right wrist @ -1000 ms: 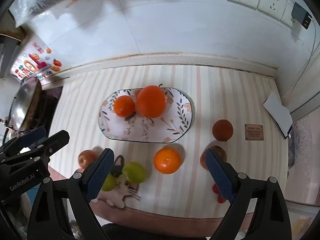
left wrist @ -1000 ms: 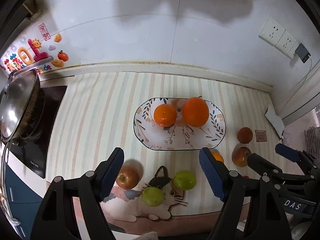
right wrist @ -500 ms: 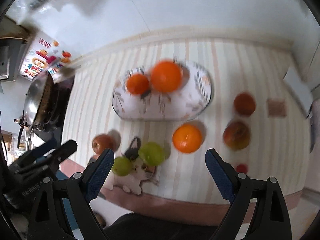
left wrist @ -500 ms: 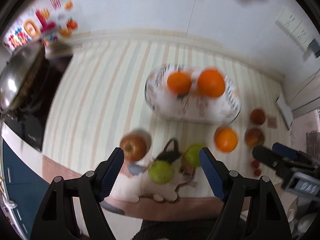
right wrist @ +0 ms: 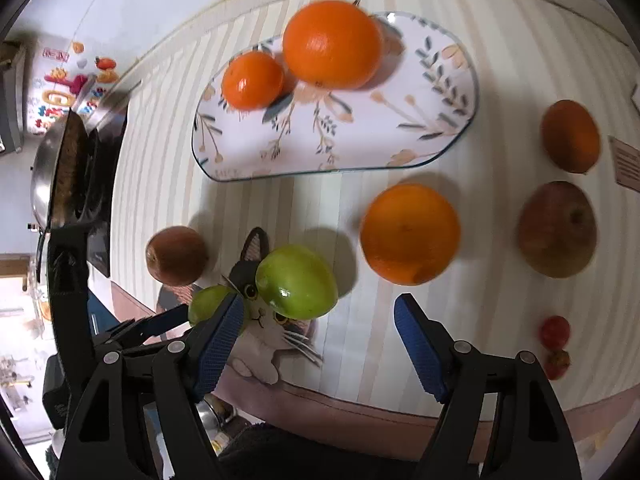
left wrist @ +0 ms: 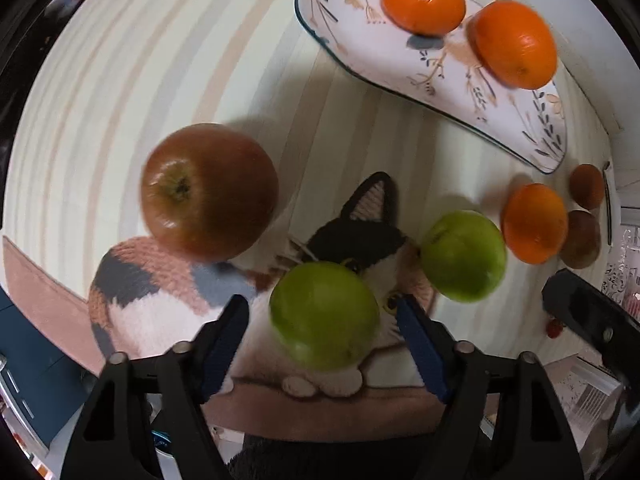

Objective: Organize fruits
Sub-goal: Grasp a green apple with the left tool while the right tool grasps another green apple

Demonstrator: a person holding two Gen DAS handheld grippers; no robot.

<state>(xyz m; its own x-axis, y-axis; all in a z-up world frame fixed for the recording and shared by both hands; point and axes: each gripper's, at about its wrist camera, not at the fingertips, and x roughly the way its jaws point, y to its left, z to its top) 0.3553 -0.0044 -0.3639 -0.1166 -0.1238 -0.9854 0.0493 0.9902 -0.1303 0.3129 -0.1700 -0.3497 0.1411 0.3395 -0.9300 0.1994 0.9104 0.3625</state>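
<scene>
My left gripper (left wrist: 322, 344) points down over a green apple (left wrist: 324, 316) lying on the cat picture of the mat. Its jaws are closing with the apple between them, and a gap shows on both sides. A second green apple (left wrist: 462, 256) lies to the right and a red apple (left wrist: 210, 192) to the left. My right gripper (right wrist: 318, 340) is closing on nothing, low over the mat, with that second green apple (right wrist: 296, 282) and a loose orange (right wrist: 410, 234) just ahead. Two oranges (right wrist: 332, 44) sit on the floral plate (right wrist: 360, 136).
A reddish apple (right wrist: 556, 230), a brownish-orange fruit (right wrist: 570, 136) and small red fruits (right wrist: 554, 332) lie at the right of the striped mat. A metal wok (right wrist: 56, 172) on a stove stands at the left. The counter edge runs just below the cat picture (right wrist: 260, 344).
Both grippers have come down toward the counter, so the fruit looks much larger. Both pairs of jaws have narrowed. The left one now straddles a green apple.
</scene>
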